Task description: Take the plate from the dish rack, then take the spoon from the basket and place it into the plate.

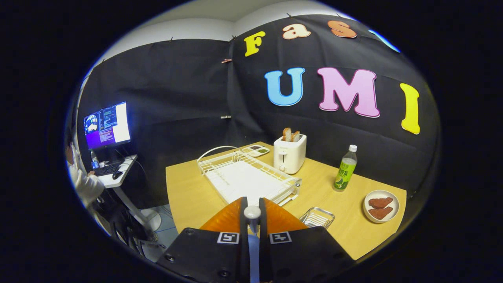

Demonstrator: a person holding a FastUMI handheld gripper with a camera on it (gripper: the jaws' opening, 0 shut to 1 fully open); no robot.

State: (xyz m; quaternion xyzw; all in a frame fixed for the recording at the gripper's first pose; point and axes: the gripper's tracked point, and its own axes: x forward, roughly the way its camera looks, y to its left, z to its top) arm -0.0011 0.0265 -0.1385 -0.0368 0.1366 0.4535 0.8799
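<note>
My gripper (252,218) hovers high above the wooden table (188,196), its orange fingers (226,218) closed on a spoon (252,212). The spoon's rounded white end sticks up between the fingertips, and a pale blue strip of it runs back between the finger bases. Just beyond the fingers lies the white wire dish rack (247,177), with no plate standing in it. To the right of the fingers sits a small metal wire basket (316,217), which looks empty. The gripper body hides the table directly below.
A white toaster (290,154) with bread slices stands behind the rack, next to a small tray (255,150). A green bottle (345,169) and a plate of brown food (381,205) sit farther right. A person (84,184) works at a desk with a monitor (107,125) at left.
</note>
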